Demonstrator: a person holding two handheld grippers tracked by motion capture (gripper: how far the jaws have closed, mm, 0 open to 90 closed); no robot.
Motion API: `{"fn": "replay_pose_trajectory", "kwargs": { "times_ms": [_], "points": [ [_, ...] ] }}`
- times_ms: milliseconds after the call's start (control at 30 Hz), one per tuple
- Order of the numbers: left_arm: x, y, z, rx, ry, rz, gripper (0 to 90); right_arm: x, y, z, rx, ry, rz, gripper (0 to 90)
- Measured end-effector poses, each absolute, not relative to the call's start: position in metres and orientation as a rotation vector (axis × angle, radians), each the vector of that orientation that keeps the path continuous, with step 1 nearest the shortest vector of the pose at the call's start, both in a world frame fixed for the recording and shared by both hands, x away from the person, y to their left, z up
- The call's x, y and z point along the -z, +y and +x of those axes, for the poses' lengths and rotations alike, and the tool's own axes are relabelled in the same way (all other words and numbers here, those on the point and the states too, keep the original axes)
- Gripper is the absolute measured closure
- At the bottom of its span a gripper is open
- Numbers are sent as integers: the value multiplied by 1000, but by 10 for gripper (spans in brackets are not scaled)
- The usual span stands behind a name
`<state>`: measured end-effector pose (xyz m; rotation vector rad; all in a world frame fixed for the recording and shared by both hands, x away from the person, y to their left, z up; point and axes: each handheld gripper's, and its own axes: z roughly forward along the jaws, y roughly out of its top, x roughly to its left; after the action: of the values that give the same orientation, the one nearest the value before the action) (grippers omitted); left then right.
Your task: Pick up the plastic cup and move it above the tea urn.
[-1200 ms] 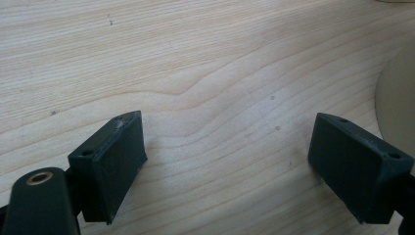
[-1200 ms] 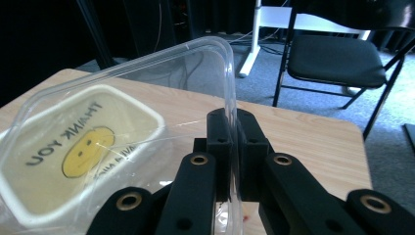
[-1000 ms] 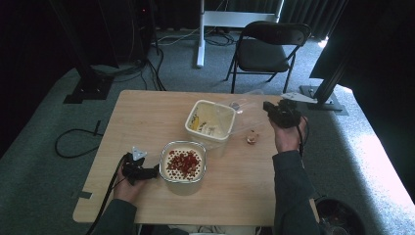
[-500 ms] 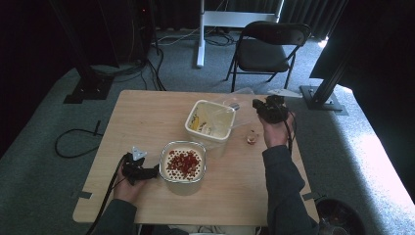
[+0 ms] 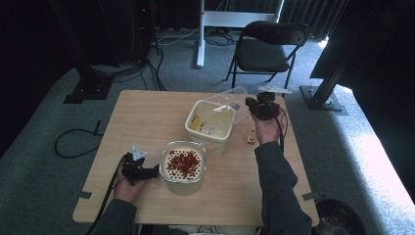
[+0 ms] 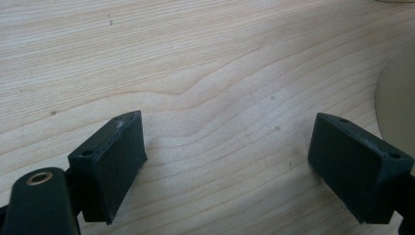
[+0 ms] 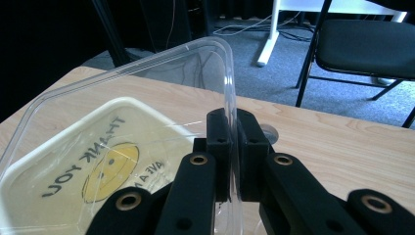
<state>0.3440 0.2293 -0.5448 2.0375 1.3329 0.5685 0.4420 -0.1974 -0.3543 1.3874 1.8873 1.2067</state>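
A: The right gripper (image 5: 255, 104) has slid across since the earlier frame, from the tabletop's right edge toward the middle, and the clear lid (image 5: 226, 100) has come with it. The left gripper (image 5: 147, 172) hasn't budged.

B: Start big. What's on the tabletop (image 5: 142, 117)?

A: Two tubs. The cream tub (image 5: 211, 123) sits toward the far right, and the tub of red pieces (image 5: 183, 165) sits nearer the person, just beside the left gripper. A small object lies by the right hand (image 5: 266, 129); I can't tell what it is.

B: And the lid?

A: It hangs tilted over the cream tub's far right corner, one edge lifted. In the right gripper view the fingers (image 7: 219, 142) are closed on its rim (image 7: 229, 73), and the sheet spreads away to their left, over the tub's printed base.

B: So which way does the lid have to go?

A: I'd say further left and down, its long side lined up with the tub's. The right hand is plainly the nearer one.

B: The left fingers?

A: Spread wide (image 6: 110, 161), nothing between them, just bare wood below.
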Motion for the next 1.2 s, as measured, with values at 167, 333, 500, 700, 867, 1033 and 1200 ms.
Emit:
{"fn": "replay_pose_trajectory", "kwargs": {
  "times_ms": [167, 333, 500, 700, 867, 1033, 1200],
  "points": [
    [545, 229, 344, -569, 1333, 2037, 143, 355, -191, 445, -1188, 1896, 1387, 865],
    [545, 229, 344, -569, 1333, 2036, 144, 353, -186, 446, -1245, 1931, 1364, 680],
    [545, 229, 344, -569, 1333, 2037, 143, 348, -187, 441, -1333, 1904, 1337, 578],
    [545, 229, 344, -569, 1333, 2037, 144, 356, -181, 448, -1286, 1978, 1337, 624],
    [545, 229, 344, -569, 1333, 2039, 143, 355, -175, 447, -1245, 1959, 1320, 846],
    [545, 229, 344, -569, 1333, 2036, 144, 350, -178, 441, -1221, 1866, 1310, 858],
    [545, 229, 344, -569, 1333, 2037, 143, 346, -177, 437, -1204, 1826, 1286, 854]
  ]
}}
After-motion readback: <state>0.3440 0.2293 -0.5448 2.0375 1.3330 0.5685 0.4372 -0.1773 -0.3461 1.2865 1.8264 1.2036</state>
